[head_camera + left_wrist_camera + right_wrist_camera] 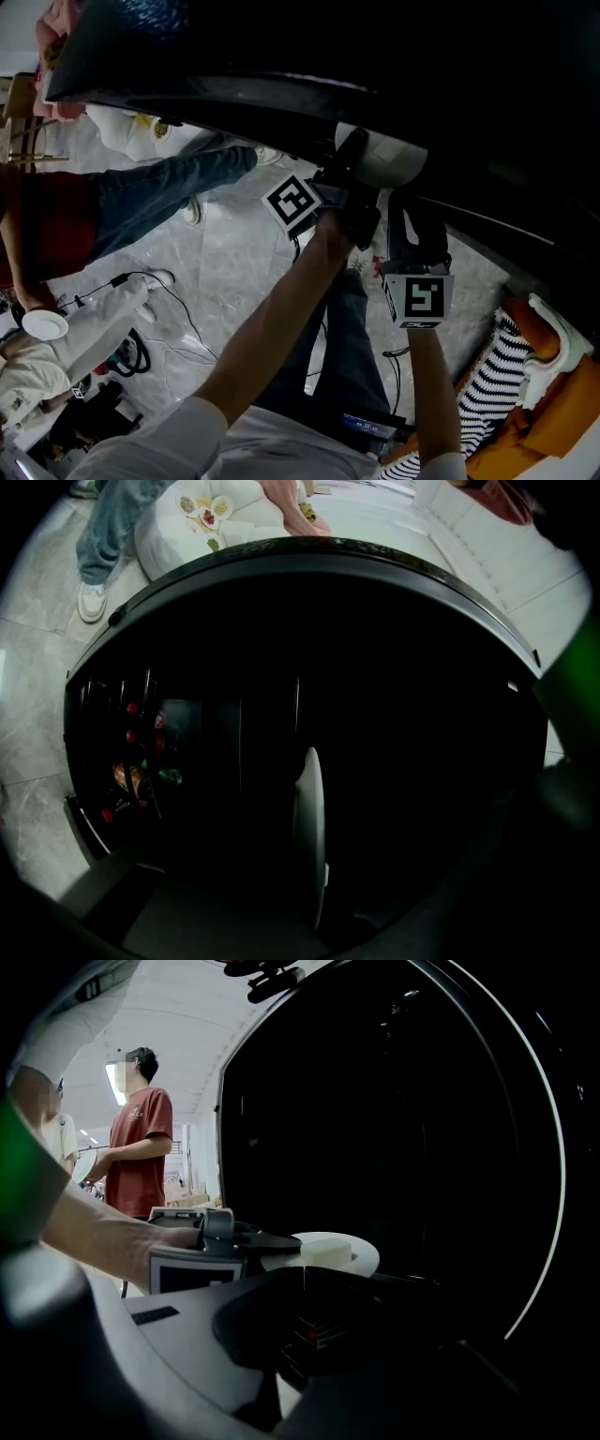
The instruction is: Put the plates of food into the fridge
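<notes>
grips a round white plate (389, 159) by its rim with the left gripper (352, 173), jaws clenched on it. carries a pale rectangular block of food (326, 1251) on top. hangs at the dark mouth of the glossy black fridge (375, 649), at 1 o'clock from the left gripper in the head view. holds the right gripper (411, 211) at 5 o'clock of the plate, jaws pressed together on nothing. shows coloured bottles (141, 761) at 9 o'clock in the left gripper view.

White plate (362, 1261), level, at dark fridge (394, 1129)
</notes>
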Demonstrator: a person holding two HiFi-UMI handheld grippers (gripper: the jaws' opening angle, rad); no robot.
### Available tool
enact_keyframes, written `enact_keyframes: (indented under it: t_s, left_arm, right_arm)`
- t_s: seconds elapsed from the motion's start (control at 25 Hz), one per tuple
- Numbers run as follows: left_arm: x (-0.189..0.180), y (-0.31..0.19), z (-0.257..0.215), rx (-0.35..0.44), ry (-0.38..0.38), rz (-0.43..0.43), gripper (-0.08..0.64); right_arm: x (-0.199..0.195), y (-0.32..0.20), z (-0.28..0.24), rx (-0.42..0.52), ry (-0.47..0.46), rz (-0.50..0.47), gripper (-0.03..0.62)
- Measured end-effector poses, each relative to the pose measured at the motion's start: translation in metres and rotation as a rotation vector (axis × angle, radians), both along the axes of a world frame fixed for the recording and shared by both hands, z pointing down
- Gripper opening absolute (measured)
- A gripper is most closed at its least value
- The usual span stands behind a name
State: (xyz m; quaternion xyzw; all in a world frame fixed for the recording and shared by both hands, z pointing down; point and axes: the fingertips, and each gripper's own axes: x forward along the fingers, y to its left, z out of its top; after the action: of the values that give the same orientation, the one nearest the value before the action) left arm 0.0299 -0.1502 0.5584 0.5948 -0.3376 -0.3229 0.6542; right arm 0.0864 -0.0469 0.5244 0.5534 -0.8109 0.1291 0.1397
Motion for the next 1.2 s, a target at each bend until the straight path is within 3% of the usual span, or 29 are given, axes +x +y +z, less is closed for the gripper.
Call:
enact_keyframes:
  t_s: [0.52, 1.0, 1.2]
  left_arm:
    - [0.007, -0.007, 0.000, -0.003, -0.013, 0.030, 0.029]
    - [0.009, -0.007, -0.001, -0.015, -0.013, 0.131, 0.029]
    - [0.012, -0.008, -0.005, 0.003, -0.005, 0.191, 0.031]
  right_arm:
    - [-0.018, -0.007, 0.018, -0.032, -0.039, -0.136, 0.011]
    - [-0.031, -0.007, 0.018, -0.029, -0.185, -0.238, 0.011]
    - [-0.040, -0.012, 0.016, -0.019, -0.162, -0.286, 0.011]
